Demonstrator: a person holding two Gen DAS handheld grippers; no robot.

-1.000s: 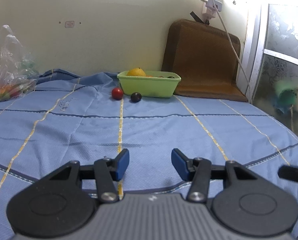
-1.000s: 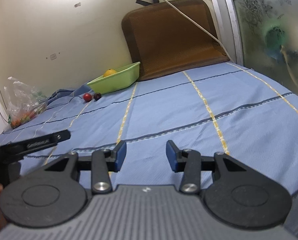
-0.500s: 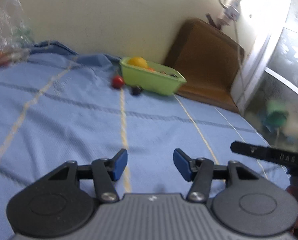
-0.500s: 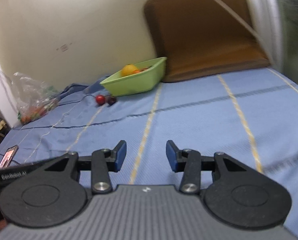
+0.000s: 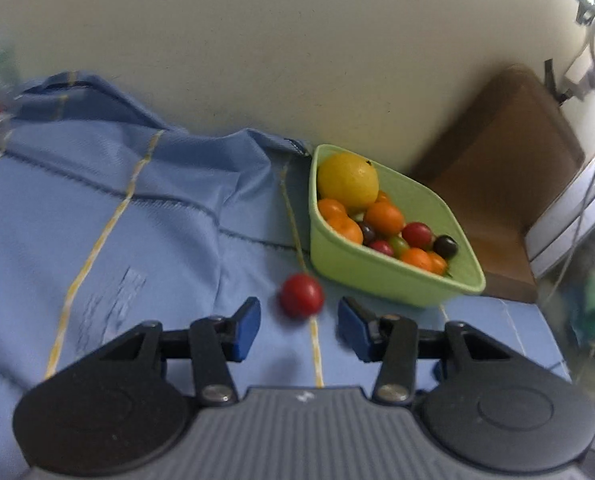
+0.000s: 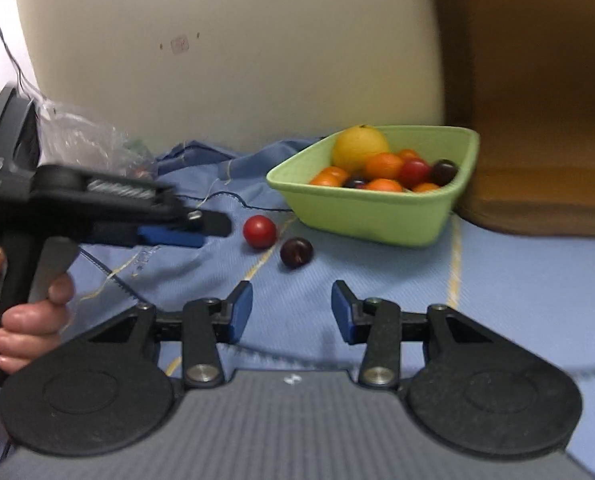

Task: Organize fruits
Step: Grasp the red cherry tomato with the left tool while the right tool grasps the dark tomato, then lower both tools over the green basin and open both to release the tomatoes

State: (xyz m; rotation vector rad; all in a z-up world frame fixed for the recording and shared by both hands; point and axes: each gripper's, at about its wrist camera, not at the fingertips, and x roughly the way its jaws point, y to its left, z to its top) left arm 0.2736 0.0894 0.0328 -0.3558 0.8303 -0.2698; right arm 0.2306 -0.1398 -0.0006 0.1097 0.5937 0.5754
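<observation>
- Left gripper point(image 5: 298, 322): blue pads parted, jaws just been closing, glossy round red fruit point(image 5: 302, 295) between them, untouched.
- Right gripper point(image 6: 292, 306): parted, empty, above woven blue cloth point(image 6: 517, 280).
- Dark plum point(image 6: 296, 252) lies beside it.
- Beyond: smooth green plastic tub point(image 6: 377, 212), heaped with fruit.

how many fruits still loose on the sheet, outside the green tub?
2: a red fruit nearest the left hand-held gripper, and a dark plum beside it, nearer the tub.

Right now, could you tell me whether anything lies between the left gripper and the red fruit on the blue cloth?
Nothing visible does. The red fruit lies on bare blue cloth just ahead of the left gripper, in line with the gap between its open fingers. The green tub sits beyond it.
</observation>
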